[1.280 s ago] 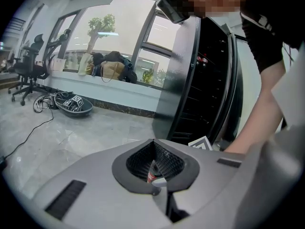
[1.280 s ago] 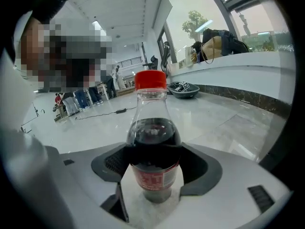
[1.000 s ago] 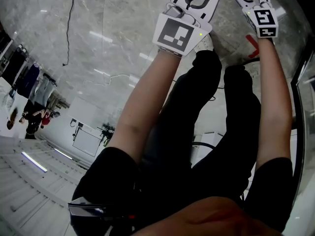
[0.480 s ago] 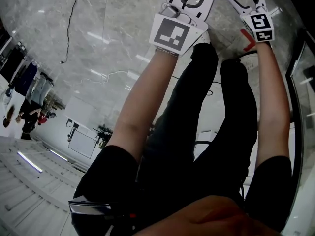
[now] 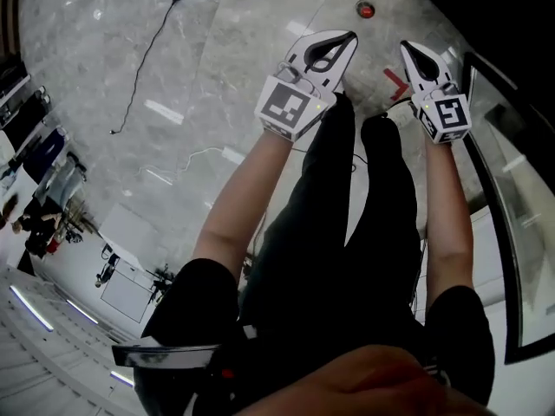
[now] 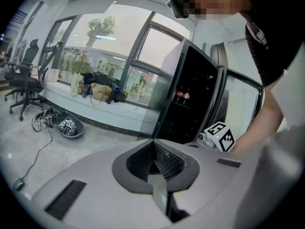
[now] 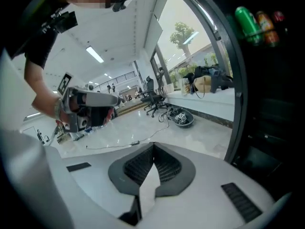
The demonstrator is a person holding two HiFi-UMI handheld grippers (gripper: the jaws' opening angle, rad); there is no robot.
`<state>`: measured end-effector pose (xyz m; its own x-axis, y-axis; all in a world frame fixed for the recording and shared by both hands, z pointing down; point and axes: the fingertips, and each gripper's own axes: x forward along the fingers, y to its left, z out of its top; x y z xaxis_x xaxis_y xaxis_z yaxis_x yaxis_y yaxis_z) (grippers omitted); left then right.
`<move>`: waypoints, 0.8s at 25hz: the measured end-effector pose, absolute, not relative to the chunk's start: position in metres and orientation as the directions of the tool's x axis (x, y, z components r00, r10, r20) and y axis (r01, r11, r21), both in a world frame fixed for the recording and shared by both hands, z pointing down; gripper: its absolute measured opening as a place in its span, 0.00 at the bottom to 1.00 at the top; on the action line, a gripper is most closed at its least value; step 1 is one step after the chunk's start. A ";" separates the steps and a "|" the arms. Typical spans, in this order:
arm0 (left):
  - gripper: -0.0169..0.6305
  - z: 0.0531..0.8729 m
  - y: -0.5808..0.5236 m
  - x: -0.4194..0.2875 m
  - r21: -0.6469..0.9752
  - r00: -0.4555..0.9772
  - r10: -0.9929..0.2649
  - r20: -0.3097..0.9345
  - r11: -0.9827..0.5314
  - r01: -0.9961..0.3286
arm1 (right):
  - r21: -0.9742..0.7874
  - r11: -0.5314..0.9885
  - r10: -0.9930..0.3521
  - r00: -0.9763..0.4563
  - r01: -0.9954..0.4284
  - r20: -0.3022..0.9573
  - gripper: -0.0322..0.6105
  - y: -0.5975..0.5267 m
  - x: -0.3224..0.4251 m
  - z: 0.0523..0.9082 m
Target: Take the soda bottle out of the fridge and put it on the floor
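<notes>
In the head view a small dark round thing with a red top, apparently the soda bottle seen from above, stands on the marble floor beyond both grippers. My left gripper is shut and empty, held in front of my legs. My right gripper is shut too, with nothing between its jaws. The black fridge stands to the right, and a green bottle and an orange one show inside it. In the left gripper view my left gripper points toward the fridge.
The fridge's glass door stands open at my right. A red tape mark and a black cable lie on the floor. A dark basket and office chairs stand by the window ledge.
The red-topped thing was at the right gripper's tips; it now stands apart on the floor. Both grippers have drawn back toward me, and the right jaws have shut.
</notes>
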<state>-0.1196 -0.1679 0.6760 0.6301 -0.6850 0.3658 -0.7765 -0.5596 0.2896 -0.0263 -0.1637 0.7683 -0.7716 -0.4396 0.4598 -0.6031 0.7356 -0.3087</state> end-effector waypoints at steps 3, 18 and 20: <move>0.02 0.593 -0.157 -0.107 0.280 0.655 -0.683 0.323 -0.593 -0.755 | -0.318 0.746 -0.458 -0.797 -0.586 0.393 0.07 -0.155 -0.012 0.658; 0.02 0.261 -0.075 -0.020 0.253 0.805 -0.568 0.173 -0.764 -0.593 | -0.212 0.823 -0.512 -0.849 -0.528 0.130 0.07 -0.076 0.032 0.245; 0.02 0.227 -0.067 -0.009 0.192 0.829 -0.542 0.136 -0.807 -0.559 | -0.172 0.836 -0.511 -0.853 -0.522 0.107 0.07 -0.067 0.033 0.212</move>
<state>-0.0093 -0.0667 0.2268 0.8294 -0.5419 0.1358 -0.5586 -0.8070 0.1917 0.0328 -0.0666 0.2125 -0.8531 -0.5108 0.1066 -0.5218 0.8356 -0.1719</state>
